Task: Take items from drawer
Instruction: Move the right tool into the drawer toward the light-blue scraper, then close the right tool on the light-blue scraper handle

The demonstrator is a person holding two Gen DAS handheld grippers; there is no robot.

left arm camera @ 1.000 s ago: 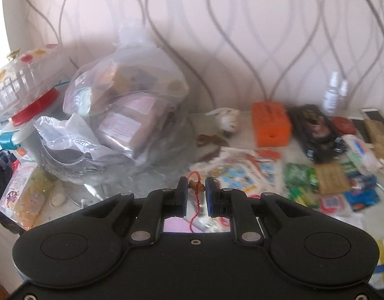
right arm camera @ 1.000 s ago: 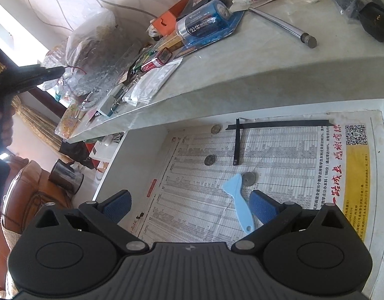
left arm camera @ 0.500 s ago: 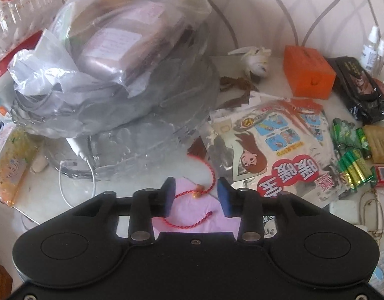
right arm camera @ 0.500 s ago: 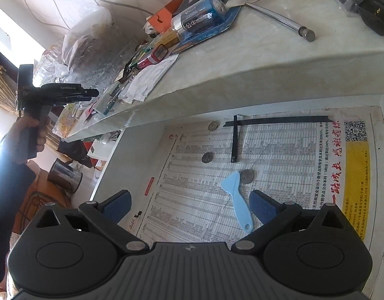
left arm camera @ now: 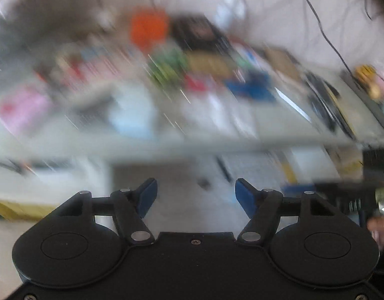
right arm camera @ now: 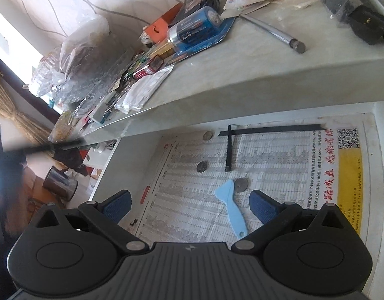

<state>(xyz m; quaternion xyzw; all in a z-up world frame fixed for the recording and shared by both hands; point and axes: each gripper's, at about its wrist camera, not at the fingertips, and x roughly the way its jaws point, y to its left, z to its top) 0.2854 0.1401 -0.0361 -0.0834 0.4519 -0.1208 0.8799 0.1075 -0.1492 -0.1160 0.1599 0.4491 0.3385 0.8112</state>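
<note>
- The drawer [right arm camera: 367,150] is open under the counter [right arm camera: 267,70]. A printed paper [right arm camera: 267,165] lines its floor.
- A few things are left in the drawer: a blue scraper [right arm camera: 233,205], three coins such as the coin [right arm camera: 241,184] touching the scraper's wide end, and two black strips [right arm camera: 269,129] near the back.
- The counter is full of stuff: a big battery pack [right arm camera: 194,31], a metal rod [right arm camera: 274,33], an orange box [right arm camera: 158,28] and plastic bags [right arm camera: 81,50]. I think much of it came out of the drawer, so the job looks mostly done.
- The right hand-held gripper [right arm camera: 189,203] hangs over the drawer. Its jaws are wide open and hold nothing. The scraper lies just under the gap between them, so I think it is the next thing to take.
- The left hand-held gripper [left arm camera: 195,195] is at the counter edge, and its view is very blurry. Its jaws are opening, and nothing is between them.
- Left to do: lift out the scraper, the coins and the strips.
</note>
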